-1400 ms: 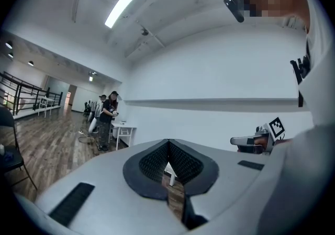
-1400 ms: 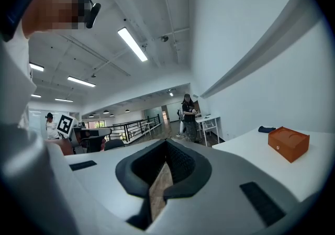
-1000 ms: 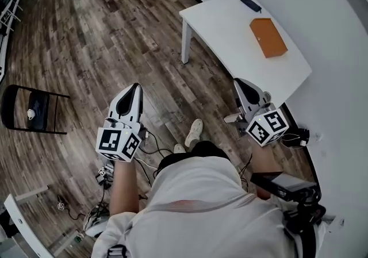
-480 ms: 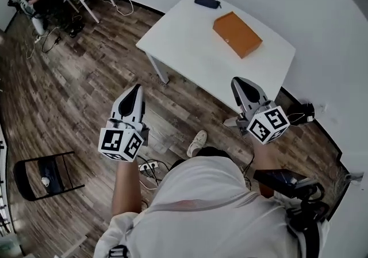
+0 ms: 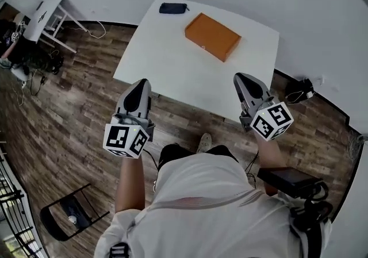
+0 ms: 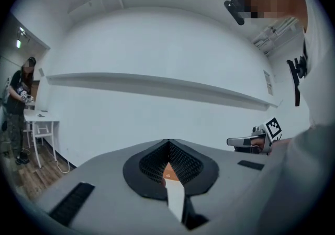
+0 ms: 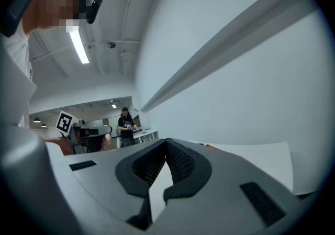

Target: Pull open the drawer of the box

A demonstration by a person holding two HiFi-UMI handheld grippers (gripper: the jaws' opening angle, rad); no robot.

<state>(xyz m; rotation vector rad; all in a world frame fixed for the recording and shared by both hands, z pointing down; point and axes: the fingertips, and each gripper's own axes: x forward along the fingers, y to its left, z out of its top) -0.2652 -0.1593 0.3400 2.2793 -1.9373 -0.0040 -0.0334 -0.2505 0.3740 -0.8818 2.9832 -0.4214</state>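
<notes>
Flat orange rectangular box [image 5: 213,37] sits upper centre on white table [image 5: 172,70], drawer apparently shut; left gripper [image 5: 141,84] and right gripper [image 5: 241,79], jaws pressed together, empty, hover mid-frame short of it; reach, grasp, pull remain

The desk [image 5: 167,67] is showing a smooth, matt white top. On the desk, the box [image 5: 212,37] is looking like matt orange card. Around the desk, the floor [image 5: 69,113] is showing grainy wood planks.
</notes>
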